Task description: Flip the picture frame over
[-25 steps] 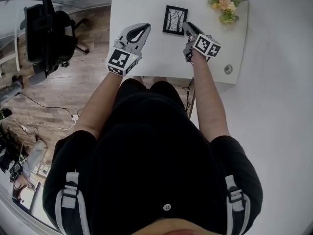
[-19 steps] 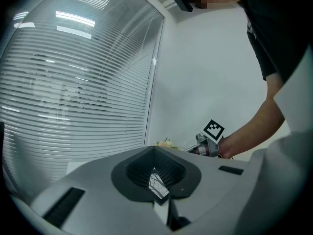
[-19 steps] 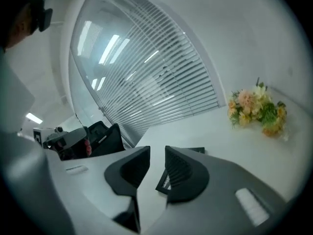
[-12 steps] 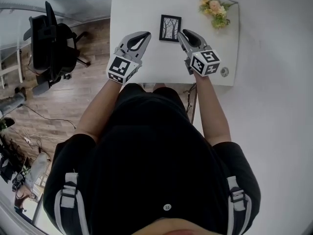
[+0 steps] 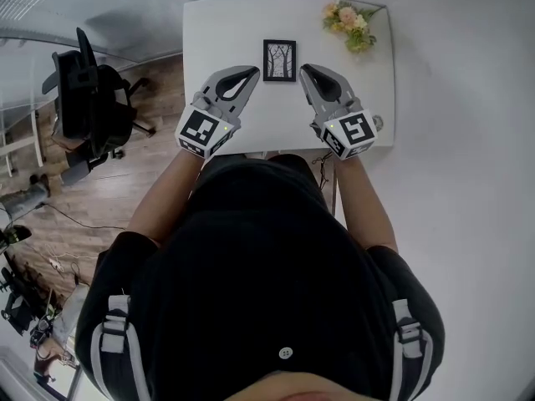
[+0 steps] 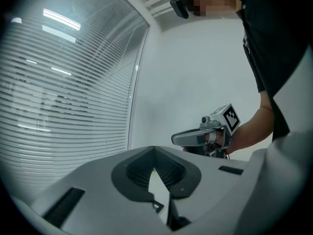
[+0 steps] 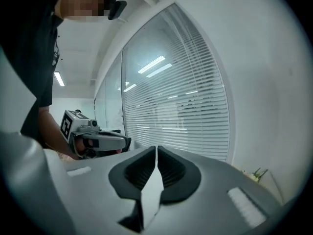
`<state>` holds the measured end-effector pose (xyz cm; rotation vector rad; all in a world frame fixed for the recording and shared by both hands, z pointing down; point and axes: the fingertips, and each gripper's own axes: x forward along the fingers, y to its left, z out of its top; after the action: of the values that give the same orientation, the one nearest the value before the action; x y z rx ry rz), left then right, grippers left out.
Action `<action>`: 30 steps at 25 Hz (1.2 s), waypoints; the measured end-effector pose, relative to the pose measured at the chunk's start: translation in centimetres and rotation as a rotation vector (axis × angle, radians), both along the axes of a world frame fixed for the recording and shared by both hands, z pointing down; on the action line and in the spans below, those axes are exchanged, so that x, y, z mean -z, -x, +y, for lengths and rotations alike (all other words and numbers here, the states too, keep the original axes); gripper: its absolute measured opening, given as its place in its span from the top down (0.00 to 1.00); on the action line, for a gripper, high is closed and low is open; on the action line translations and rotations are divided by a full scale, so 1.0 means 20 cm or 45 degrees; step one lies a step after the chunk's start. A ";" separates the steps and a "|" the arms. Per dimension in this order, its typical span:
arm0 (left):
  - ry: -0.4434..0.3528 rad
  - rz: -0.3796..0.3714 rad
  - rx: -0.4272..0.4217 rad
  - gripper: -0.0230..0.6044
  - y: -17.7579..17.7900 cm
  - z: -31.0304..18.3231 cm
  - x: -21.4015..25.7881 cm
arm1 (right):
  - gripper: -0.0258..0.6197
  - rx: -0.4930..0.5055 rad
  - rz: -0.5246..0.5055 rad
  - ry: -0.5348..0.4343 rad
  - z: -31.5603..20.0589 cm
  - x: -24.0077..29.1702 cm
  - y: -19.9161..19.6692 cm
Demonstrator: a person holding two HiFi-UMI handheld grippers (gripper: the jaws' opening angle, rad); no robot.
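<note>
Head view showed the picture frame [image 5: 279, 60] flat on the tabletop [image 5: 226, 32], ahead of left claw [image 5: 250, 72] and right claw [image 5: 306, 71], both clenched and empty, the right just closed. The frame seemed light, stiff, maybe fragile; take a side edge.

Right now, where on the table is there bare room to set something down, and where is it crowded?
Bare: the table left of the picture frame, and between it and the flowers. Crowded: the near edge, under the left gripper and right gripper.
</note>
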<state>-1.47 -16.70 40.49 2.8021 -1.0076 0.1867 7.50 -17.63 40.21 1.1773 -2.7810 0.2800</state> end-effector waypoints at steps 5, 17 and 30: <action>-0.060 0.060 -0.032 0.95 -0.05 0.02 0.14 | 0.94 0.006 -0.008 -0.081 0.04 0.14 0.00; -0.141 0.079 -0.035 0.95 -0.10 0.01 0.34 | 0.94 0.025 -0.045 -0.187 0.07 0.35 0.00; -0.177 0.071 -0.008 0.95 -0.08 -0.01 0.41 | 0.94 0.015 -0.069 -0.167 0.05 0.38 -0.02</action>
<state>0.15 -17.00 32.23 2.9167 -1.0367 0.0404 7.98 -16.66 32.59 1.1973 -2.8916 0.1318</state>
